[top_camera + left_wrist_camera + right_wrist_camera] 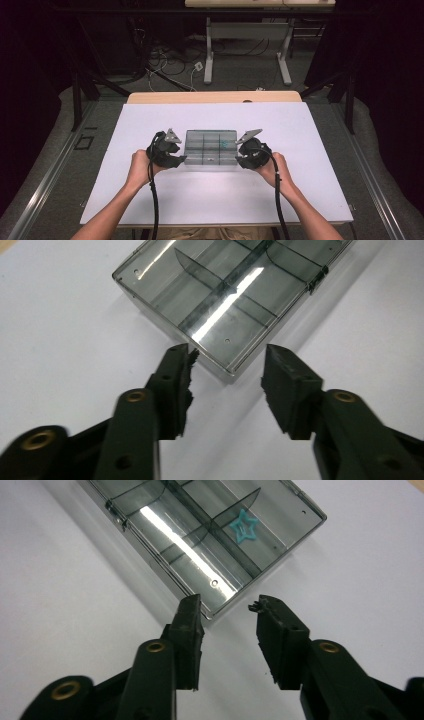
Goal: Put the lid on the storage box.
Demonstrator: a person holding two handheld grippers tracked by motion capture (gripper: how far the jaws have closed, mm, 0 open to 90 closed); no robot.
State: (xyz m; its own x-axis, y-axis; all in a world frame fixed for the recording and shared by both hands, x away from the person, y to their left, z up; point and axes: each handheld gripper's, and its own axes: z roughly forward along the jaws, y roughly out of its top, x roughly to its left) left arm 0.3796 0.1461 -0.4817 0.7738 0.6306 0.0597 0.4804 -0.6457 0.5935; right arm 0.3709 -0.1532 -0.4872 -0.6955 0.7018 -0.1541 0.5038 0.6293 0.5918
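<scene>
A smoky clear plastic box with several compartments and a closed lid lies in the middle of the white table top. A small blue star sits in one compartment near the box's right end. My left gripper is at the box's near left corner. In the left gripper view its jaws stand apart on either side of that corner of the box, pads off it. My right gripper is at the near right corner. Its jaws are also apart, with the corner of the box just ahead of them.
The white table top spreads wide around the box, with a wooden strip along its far edge. Beyond it, cables lie on the floor and the legs of another table stand there. Both forearms come in from the bottom.
</scene>
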